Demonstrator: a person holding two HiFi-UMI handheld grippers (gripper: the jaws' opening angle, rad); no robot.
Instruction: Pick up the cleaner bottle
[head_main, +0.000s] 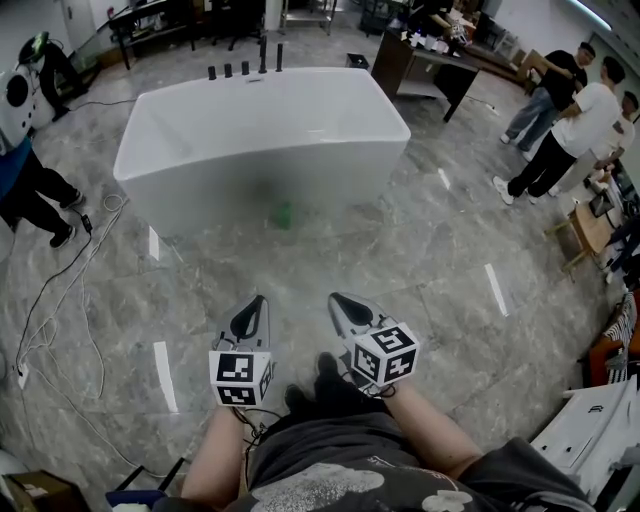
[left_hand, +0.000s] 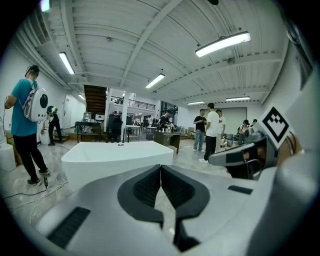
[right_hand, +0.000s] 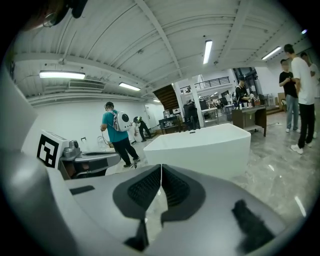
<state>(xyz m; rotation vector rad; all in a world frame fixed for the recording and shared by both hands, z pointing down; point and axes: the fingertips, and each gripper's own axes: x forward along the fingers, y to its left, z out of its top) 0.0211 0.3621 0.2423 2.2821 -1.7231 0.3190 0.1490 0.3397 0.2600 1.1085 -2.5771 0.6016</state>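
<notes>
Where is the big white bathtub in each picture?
Head view: the bathtub is at the top middle, on the grey floor.
Left gripper view: the bathtub is left of middle.
Right gripper view: the bathtub is right of middle.
Shared landmark: the person in a white shirt, standing to its right.

Bright, even light fills your workshop from ceiling tube lights (left_hand: 222, 44). The strongest burns white at 1 o'clock in the left gripper view, and a second tube (right_hand: 207, 51) glows at 12 o'clock in the right gripper view. In your head view the polished floor (head_main: 470, 230) throws back short white streaks of glare at 3 and 8 o'clock, and the white tub (head_main: 262, 130) is nearly washed out. A green object (head_main: 284, 213) at the tub's foot is smeared soft. Both gripper views bend hard at the rim, with black corners.
</notes>
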